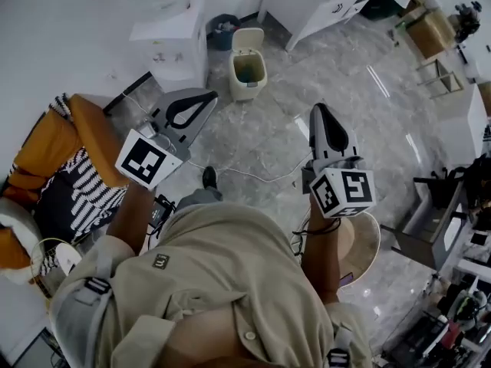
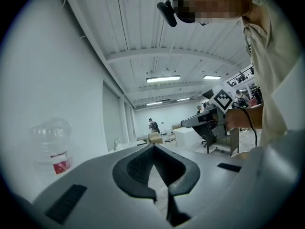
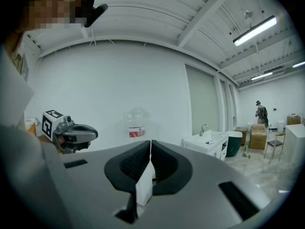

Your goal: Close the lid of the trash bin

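Marble floor [image 1: 322, 75]: the trash bin [image 1: 248, 73] stands at its far edge by the white wall [image 1: 69, 21], lid [image 1: 248, 38] up.
Left gripper [image 1: 201, 98] and right gripper [image 1: 321, 112] hover well short of it, jaws pressed together, empty.

bare floor [image 1: 291, 106] to trash bin [image 1: 248, 67], cable [image 1: 257, 179] crossing

Orange chair [image 1: 38, 148]: near, on my left, by the wall.
Water jug [image 3: 136, 123]: far left, atop a white stand [image 1: 173, 48].
White cabinet [image 1: 318, 2]: far, middle.
Cardboard box [image 1: 431, 31]: far right.
Cable [image 1: 253, 176]: on the floor before me.
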A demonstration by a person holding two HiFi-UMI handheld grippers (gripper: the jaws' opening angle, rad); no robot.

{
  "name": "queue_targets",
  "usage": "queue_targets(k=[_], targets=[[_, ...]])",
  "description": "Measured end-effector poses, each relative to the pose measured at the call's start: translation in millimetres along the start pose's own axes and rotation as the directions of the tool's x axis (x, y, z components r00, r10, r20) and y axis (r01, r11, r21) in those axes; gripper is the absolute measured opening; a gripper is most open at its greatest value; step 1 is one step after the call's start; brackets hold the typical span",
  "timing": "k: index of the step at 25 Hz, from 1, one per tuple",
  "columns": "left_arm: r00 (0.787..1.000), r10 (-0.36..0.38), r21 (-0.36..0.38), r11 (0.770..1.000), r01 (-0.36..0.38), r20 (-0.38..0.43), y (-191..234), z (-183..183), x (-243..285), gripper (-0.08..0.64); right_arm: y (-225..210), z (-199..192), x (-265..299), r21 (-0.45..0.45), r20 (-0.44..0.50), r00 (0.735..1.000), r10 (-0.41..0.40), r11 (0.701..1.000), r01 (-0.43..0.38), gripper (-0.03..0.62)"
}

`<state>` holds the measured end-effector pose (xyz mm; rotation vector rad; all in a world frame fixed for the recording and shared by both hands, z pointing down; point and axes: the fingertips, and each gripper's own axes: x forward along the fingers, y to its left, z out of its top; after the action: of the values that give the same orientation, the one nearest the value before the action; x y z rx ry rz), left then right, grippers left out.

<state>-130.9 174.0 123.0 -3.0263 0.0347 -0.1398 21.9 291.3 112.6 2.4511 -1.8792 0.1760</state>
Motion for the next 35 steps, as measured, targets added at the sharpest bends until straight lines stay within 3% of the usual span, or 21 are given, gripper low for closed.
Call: queue_targets(k=[12, 20, 26, 35], targets=[[0.997, -0.058, -0.053, 0.997, 0.061, 0.053, 79.4, -9.4, 30.5, 0.014, 3.7, 6.9, 75.3, -0.033, -0.049, 0.997, -0.061, 0.998, 0.059, 0.026], [0.994, -0.047, -0.066, 0.996, 0.053, 0.094, 120.2, -12.1, 37.6, 0.014, 15.8, 17.4, 119.5, -0.09, -0.078, 0.996, -0.032, 0.996, 0.025, 0.026], [0.996, 0.01, -0.075, 0.997, -0.003, 0.084, 151.3, -18.9, 36.2, 0.014, 13.7, 20.1, 167.4, -0.091, -0.077, 0.997, 0.027, 0.995, -0.034, 0.026], [0.982, 0.185, -0.095, 0.979, -0.181, 0.031, 219.1, -38.9, 53.2, 0.014, -8.5, 20.7, 272.7, -0.085, -0.075, 0.982, 0.172, 0.98, -0.178, 0.025]])
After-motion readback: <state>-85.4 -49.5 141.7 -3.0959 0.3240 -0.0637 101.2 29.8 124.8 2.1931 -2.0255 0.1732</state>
